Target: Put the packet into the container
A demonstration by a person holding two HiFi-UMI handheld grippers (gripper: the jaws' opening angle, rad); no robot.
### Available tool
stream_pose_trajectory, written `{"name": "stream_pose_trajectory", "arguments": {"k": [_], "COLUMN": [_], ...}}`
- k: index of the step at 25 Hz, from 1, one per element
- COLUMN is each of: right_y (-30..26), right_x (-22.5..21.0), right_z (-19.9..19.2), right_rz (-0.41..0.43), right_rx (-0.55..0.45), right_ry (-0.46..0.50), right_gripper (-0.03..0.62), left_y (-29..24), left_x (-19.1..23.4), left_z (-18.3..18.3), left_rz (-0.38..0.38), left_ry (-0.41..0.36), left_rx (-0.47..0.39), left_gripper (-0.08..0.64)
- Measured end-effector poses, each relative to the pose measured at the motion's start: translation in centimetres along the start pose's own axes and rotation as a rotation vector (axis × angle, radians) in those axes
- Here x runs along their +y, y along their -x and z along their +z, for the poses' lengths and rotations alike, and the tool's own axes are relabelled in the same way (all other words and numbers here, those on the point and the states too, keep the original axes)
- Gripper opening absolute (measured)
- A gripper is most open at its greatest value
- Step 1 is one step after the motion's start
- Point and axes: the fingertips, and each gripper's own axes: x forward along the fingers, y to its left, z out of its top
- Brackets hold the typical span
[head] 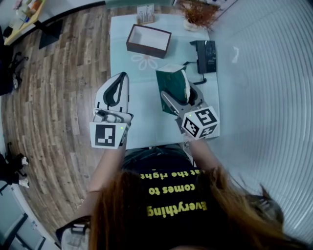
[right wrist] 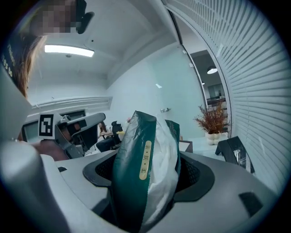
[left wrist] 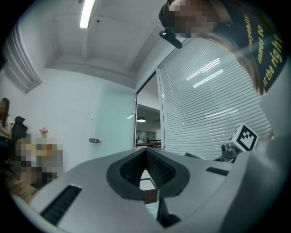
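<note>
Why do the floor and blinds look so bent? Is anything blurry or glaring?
Head view: a wide-angle lens bows the floorboards and blinds; the hair near the camera is soft. Left gripper view: the ceiling light glares white; corners go black. Right gripper view: the packet looms large, fairly sharp.

Wood floor [head: 58, 97] — pale table [head: 146, 114], white blinds [head: 264, 97]

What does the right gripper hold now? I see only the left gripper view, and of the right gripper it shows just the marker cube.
Observer: The right gripper has its fingers shut on a green packet, which stands upright between them.
Operator: And the container, is it ready?
Observer: The brown container stands at the far end of the table, beyond the packet. Its top is open and nothing shows inside.
</note>
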Motion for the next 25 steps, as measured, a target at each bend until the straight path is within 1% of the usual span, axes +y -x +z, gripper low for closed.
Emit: {"name": "stream_pose_trajectory", "arguments": {"k": [4,8,11,13,19,22,25], "right_y": [-1.4,-2.6,-3.0,-3.2,-4.0,-4.6,-5.5], "right_x": [-1.4,-2.5,-3.2,-3.4,-3.6,-4.0,-4.1], "right_z": [-2.8,-5.1,-6.5,-7.0,-7.5,-7.0,-6.3], "right_rz": [0.016,0.005,0.006,0.011,0.036,0.04,0.065], "right_rx": [0.113,0.212,0.272,0.307,0.371,0.375,0.379], "right_ry": [-0.005,0.032,0.031,0.05,0.174,0.237,0.268], "right_gripper": [0.362,0.362,0.364,0.364,0.364,0.364,0.363], "left_y": [-0.7,-1.0,-1.4,-1.7,-2.2,-2.4,-2.3], "left_x": [-0.4,-0.3,-0.2,0.0,0.4,0.6,1.0], "left_z": [-0.1,-0.2,-0.6,-0.9,-1.5,-1.9,-2.2], "left_rz": [0.012,0.028,0.031,0.034,0.047,0.054,0.069], "left_ry": [-0.016,-0.016,-0.024,-0.027,-0.024,-0.027,-0.027], "left_rx": [0.003,0.006,0.017,0.024,0.018,0.023,0.028], "left_gripper": [-0.002,-0.002,-0.002,-0.002,-0.002,-0.002,-0.002]}}
